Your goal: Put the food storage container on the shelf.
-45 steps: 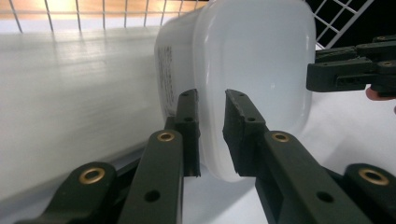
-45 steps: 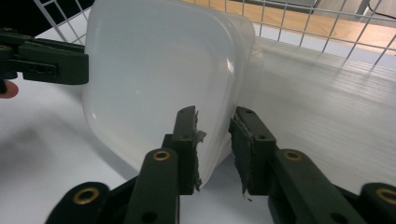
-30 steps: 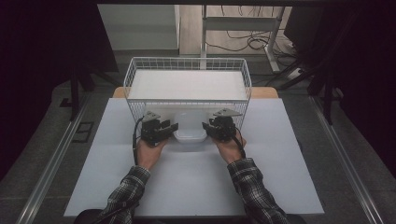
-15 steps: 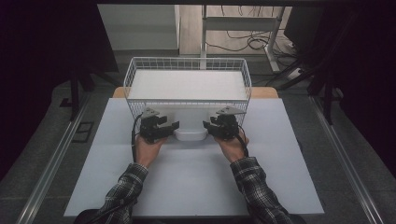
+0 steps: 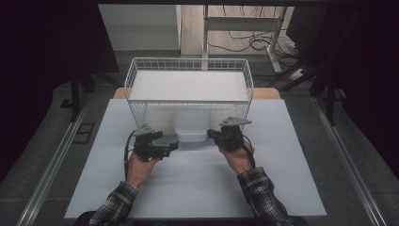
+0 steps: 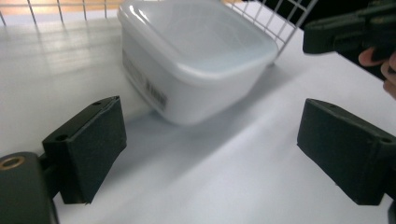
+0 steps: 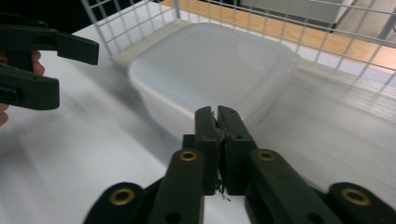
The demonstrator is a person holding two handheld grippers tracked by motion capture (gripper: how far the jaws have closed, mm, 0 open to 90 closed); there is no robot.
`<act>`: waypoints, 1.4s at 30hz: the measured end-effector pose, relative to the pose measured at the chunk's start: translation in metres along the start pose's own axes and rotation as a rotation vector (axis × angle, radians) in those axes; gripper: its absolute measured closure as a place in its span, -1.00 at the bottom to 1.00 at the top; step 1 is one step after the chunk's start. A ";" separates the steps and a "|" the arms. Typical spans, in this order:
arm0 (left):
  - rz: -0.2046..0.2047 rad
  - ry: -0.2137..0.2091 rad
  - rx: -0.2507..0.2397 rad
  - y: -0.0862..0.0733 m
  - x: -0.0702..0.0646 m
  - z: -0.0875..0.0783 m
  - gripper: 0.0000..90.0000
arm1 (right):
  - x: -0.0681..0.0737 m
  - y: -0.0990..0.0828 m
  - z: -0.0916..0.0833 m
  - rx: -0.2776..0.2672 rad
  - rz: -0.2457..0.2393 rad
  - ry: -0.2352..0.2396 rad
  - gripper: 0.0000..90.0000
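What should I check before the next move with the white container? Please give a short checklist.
1. Left gripper open: ok, its jaws have just been opening, nothing between them.
2. Right gripper shut and empty: ok, its jaws have just closed.
3. White container free of both grippers: ok.
4. Container lid seated: cannot tell.
5. Container upright on table: ok.
6. Container clear of wire basket: not ok, it sits right at the front wall.

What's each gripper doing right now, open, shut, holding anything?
Left gripper: open wide, jaws just opening, nothing between them; white container sits ahead.
Right gripper: shut, jaws just closed, holding nothing.
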State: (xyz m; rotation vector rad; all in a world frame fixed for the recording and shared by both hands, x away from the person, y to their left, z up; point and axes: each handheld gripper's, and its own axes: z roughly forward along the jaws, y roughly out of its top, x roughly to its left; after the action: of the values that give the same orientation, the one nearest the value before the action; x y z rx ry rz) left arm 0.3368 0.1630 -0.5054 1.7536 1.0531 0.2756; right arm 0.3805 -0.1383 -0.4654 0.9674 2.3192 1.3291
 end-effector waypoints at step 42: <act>0.186 0.117 0.030 -0.048 -0.026 -0.040 -0.91 | 0.016 -0.004 0.076 0.073 -0.016 0.052 0.97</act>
State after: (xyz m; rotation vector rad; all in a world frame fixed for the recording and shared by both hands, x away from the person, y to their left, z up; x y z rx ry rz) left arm 0.2714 0.1737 -0.5209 1.8837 0.9811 0.4855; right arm 0.4086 -0.0797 -0.5075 0.9453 2.4250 1.2861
